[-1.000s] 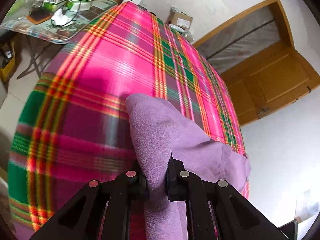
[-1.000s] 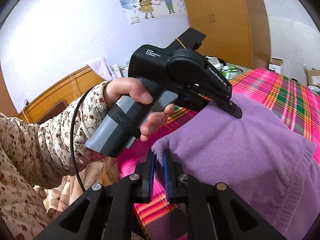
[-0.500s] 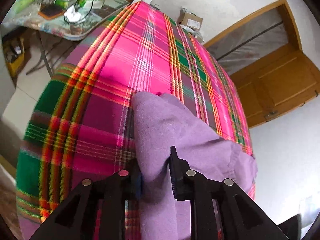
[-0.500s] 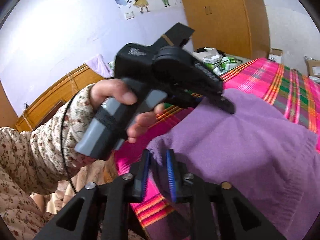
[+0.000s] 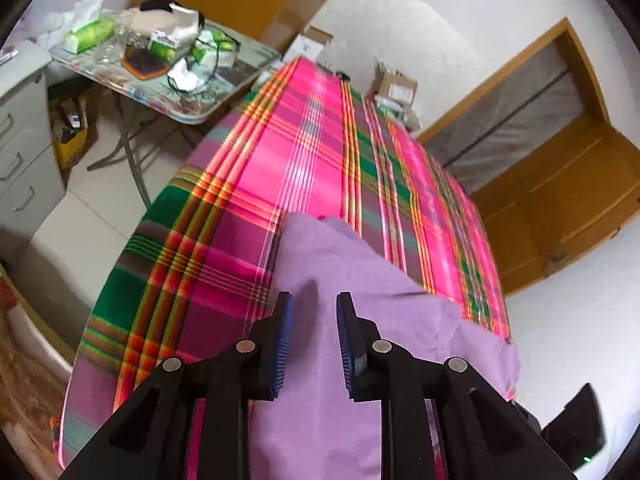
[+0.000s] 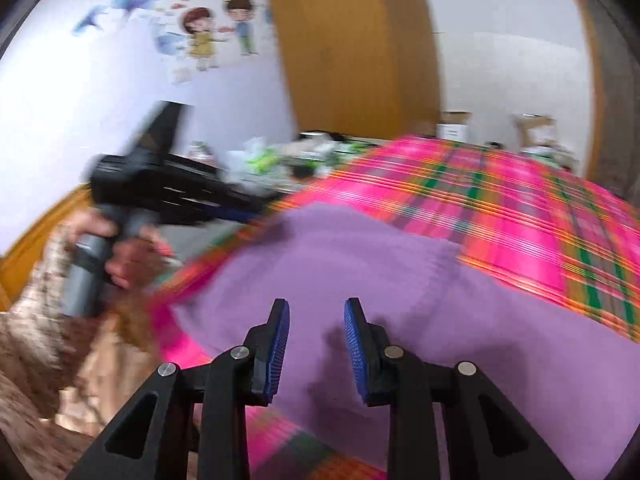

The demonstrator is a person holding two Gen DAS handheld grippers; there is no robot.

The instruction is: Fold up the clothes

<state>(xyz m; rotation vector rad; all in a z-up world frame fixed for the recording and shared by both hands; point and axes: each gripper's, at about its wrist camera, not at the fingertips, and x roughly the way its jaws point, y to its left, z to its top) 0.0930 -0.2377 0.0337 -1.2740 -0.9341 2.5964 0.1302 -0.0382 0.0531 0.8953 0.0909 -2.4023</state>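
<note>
A purple fleece garment (image 5: 344,280) lies folded on the pink, green and orange plaid bedspread (image 5: 304,168). My left gripper (image 5: 314,300) hovers just above its near part, open, with nothing between the blue pads (image 5: 282,344). In the right wrist view the same purple garment (image 6: 360,256) lies flat under my right gripper (image 6: 316,308), which is open and empty too. The left gripper's black body (image 6: 168,192) shows blurred at the left of that view, held by a hand (image 6: 116,252) in a floral sleeve.
A cluttered side table (image 5: 168,64) with tissues, boxes and cables stands beyond the bed's far left corner. Grey drawers (image 5: 20,132) are at the left. Cardboard boxes (image 5: 396,86) sit against the far wall. A wooden door (image 5: 568,200) is on the right.
Both grippers were shut on the purple garment's edge, then opened and let go. Both have pulled back and lifted off it. The garment now lies flat on the bedspread.
</note>
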